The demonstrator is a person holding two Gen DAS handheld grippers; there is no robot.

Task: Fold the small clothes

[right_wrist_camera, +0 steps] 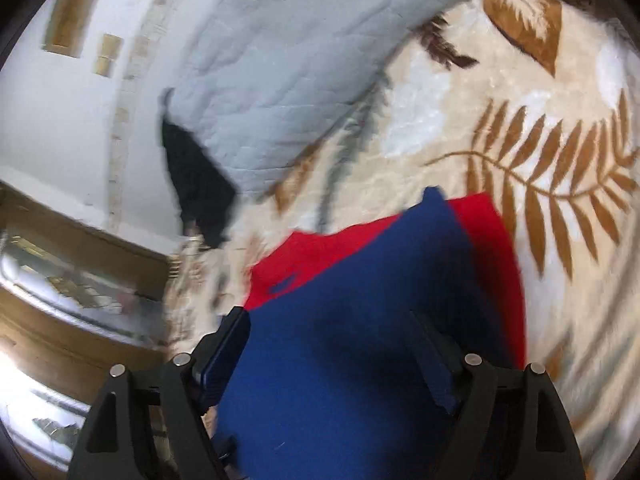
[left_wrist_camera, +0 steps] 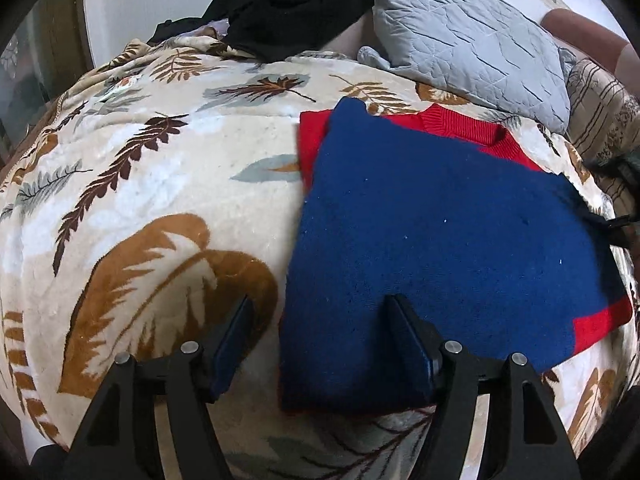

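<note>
Holding both grippers open, I see the sweater (left_wrist_camera: 440,240) edge between my left gripper (left_wrist_camera: 320,312) fingers, cloth spanning my right gripper (right_wrist_camera: 332,328).

Your leaf-print cream fleece blanket (left_wrist_camera: 168,184) carries the folded blue-and-red knit sweater (left_wrist_camera: 440,232) between your left tongs' fingers, grey quilted pillow (left_wrist_camera: 464,32) beyond.

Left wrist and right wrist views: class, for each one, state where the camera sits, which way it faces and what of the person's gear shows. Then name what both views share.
Left wrist: on the left gripper, looking forward over the blue-and-red sweater on the leaf-print blanket; its two fingers show, spread.
Right wrist: on the right gripper, tilted, blurred, above the sweater; fingers spread.
Shared: sweater, blanket, grey pillow, black garment.
</note>
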